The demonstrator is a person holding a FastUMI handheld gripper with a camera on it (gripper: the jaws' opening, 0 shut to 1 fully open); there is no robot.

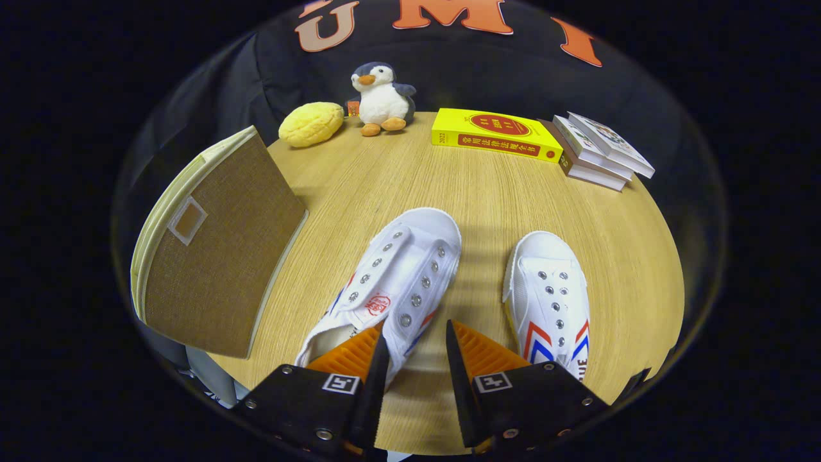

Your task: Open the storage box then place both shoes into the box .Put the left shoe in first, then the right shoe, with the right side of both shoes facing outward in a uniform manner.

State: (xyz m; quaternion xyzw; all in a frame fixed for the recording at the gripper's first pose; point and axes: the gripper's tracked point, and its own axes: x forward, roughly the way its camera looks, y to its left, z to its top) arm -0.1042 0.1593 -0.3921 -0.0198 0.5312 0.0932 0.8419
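Two white canvas shoes lie on the round wooden table (487, 205), toes pointing away from me. The left-hand shoe (397, 269) is angled to the right, and its heel end reaches my gripper (415, 328). The gripper is open: one finger overlaps the shoe's heel opening, the other hangs over bare table, and the shoe's right side wall runs into the gap between them. The right-hand shoe (548, 295), with red and blue stripes, lies just right of the fingers. A brown fabric storage box (218, 256) with cream trim stands left of the shoes with its lid down.
Beyond the shoes, along the table's far edge, sit a yellow bun-shaped toy (311, 124), a plush penguin (381, 99), a thick yellow book (494, 133) and a small stack of books (600, 151). Bare wood lies between the shoes and these things.
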